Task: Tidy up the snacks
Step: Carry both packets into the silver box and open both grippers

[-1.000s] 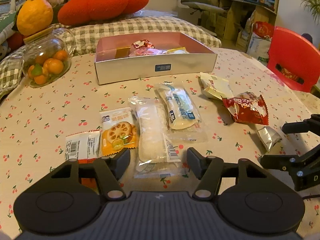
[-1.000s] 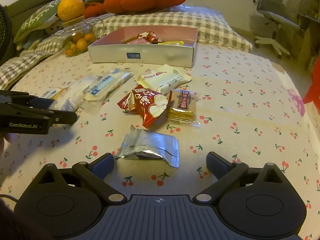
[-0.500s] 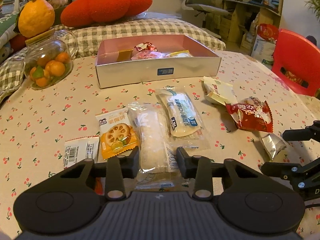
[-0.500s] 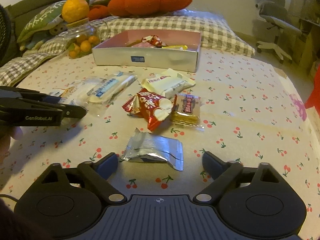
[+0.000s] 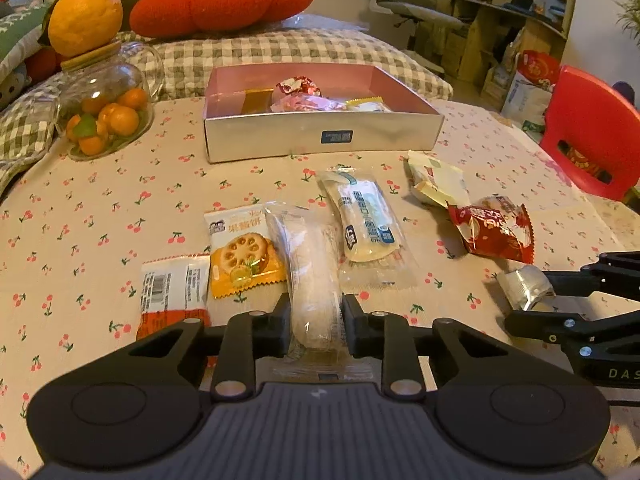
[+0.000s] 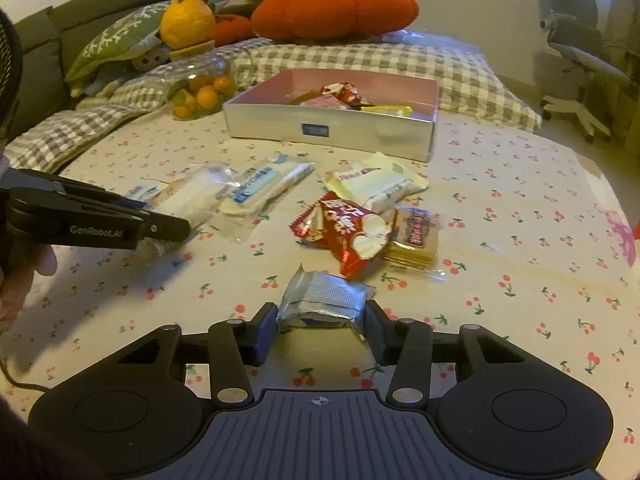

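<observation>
left gripper (image 5: 316,326) w/ fingers pinching the near end of a clear-wrapped white roll (image 5: 312,276), which lies lengthwise on the tabletop (image 5: 100,208). right gripper (image 6: 322,330) w/ fingers clamped on both sides of a silver foil packet (image 6: 326,300), low over the cloth. orange biscuit pack (image 5: 240,252) touches the roll's left side, barcode pack (image 5: 174,292) just left of that. blue-label bar (image 5: 366,220) sits right of the roll. red snack bag (image 6: 344,232) lies btwn the foil packet and a cream pack (image 6: 374,184), w/ a cracker pack (image 6: 414,240) touching its right. silver box (image 5: 320,136) at the far side holds a few wrapped snacks. glass jar (image 5: 106,116) of small oranges is left of the box.
</observation>
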`<state>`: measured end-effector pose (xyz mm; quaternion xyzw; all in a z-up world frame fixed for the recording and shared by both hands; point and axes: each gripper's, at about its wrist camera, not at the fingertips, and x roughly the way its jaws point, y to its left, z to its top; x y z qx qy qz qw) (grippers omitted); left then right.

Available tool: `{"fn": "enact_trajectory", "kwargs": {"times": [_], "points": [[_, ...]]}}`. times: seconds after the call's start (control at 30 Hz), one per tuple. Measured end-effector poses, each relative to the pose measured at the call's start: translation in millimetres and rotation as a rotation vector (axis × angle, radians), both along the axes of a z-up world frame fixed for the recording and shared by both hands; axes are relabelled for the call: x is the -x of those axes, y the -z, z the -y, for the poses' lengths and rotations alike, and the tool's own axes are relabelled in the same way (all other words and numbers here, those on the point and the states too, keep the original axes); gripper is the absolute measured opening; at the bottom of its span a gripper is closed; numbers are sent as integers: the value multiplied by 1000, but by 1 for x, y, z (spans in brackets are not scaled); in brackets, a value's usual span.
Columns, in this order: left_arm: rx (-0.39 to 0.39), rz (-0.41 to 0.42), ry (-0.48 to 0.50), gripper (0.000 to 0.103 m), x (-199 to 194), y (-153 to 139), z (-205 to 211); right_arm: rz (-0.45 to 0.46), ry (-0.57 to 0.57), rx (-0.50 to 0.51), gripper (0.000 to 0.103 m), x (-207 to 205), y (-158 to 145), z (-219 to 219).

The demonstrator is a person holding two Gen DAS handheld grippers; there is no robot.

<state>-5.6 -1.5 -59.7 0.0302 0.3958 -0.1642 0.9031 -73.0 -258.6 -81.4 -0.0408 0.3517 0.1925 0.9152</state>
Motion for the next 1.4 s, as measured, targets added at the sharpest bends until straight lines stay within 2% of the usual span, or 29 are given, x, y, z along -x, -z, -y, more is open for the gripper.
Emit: {"fn": "enact_trajectory", "kwargs": {"times": [0.3,0.73,0.93,1.4], "points": [[64,-57,-24,21,2,-9,-12,14,-22,-35,45,1,-13,-5],[172,-78,-33,20,-4,-31,-13,20,-14,-114,45,-13,-38,-6],[219,-110,-65,20,-16,-38,-16,16,15,-135,45,-30,-48,-3],[275,-103,-120,20,-52,-58,-16,23,92,-195,45,-83,-67,3]]}}
